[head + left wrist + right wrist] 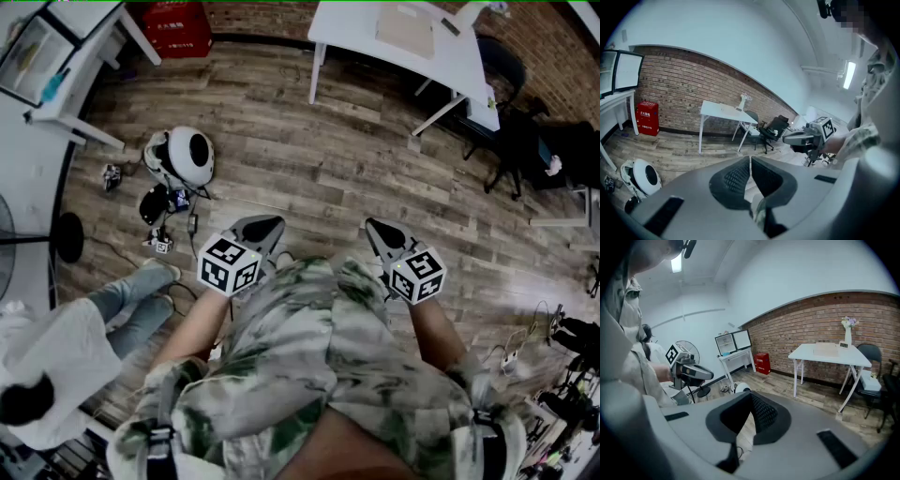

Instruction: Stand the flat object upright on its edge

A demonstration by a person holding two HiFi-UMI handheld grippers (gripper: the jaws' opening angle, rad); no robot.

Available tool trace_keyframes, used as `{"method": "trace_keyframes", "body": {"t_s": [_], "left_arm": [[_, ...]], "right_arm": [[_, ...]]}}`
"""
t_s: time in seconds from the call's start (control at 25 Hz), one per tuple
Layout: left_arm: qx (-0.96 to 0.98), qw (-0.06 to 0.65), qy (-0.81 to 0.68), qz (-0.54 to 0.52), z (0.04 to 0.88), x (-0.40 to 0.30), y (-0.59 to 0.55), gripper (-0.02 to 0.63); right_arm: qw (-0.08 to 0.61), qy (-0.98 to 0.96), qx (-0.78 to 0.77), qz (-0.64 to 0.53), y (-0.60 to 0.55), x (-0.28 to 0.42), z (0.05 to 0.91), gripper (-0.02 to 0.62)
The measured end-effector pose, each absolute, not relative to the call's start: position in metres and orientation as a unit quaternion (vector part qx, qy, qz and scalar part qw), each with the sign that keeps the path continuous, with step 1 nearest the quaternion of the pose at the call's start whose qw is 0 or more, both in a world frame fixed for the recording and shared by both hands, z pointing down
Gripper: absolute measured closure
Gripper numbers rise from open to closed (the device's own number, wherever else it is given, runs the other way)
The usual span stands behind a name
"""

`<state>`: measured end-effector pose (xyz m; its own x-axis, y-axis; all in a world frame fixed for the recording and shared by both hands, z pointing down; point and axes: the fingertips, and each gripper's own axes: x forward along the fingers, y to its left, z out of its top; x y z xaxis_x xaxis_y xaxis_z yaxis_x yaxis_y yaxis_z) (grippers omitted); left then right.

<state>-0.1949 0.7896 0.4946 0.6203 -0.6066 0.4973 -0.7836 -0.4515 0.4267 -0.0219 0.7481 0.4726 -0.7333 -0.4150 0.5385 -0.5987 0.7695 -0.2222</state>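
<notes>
camouflage shirt (319,375) fills lower frame. left tool (260,228), right tool (382,232) clenched, empty, mid-frame. likely flat object (405,30) lies on white worktop (352,33), upper right, well apart. step: approach; next, walk over.

A flat, pale tan rectangular object (405,30) lies on its broad face near the middle of a white surface (352,28), which stands beside a brick wall (797,324) across the room.

Matt, worn wood planks form the floor (319,169); rough brick wall (679,89); smooth white table (347,33) at one o'clock; matt grey plastic left gripper (750,159).
</notes>
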Motion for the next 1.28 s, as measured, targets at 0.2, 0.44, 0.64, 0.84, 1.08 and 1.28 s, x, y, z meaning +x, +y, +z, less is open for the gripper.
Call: {"method": "trace_keyframes", "body": {"t_s": [0.2,0.44,0.64,0.84,1.08,1.28], "left_arm": [[0.846,0.314,-0.406,0.144,0.508,-0.211,0.752,0.572],[0.863,0.306,-0.378,0.140,0.509,-0.184,0.689,0.572],[0.861,0.305,-0.376,0.154,0.498,-0.173,0.612,0.572],[0.868,0.282,-0.373,0.169,0.480,-0.151,0.525,0.572],[0.871,0.270,-0.377,0.159,0.472,-0.118,0.440,0.569],[0.872,0.282,-0.368,0.159,0.478,-0.121,0.387,0.558]], "right_arm": [[0.238,-0.905,0.289,0.204,0.728,-0.039,0.483,0.575],[0.232,-0.900,0.299,0.216,0.674,-0.033,0.500,0.575],[0.219,-0.907,0.293,0.208,0.586,-0.028,0.492,0.575],[0.188,-0.915,0.287,0.211,0.506,-0.010,0.480,0.575],[0.177,-0.907,0.309,0.226,0.417,0.031,0.488,0.495],[0.172,-0.893,0.336,0.245,0.360,0.044,0.499,0.476]]}}
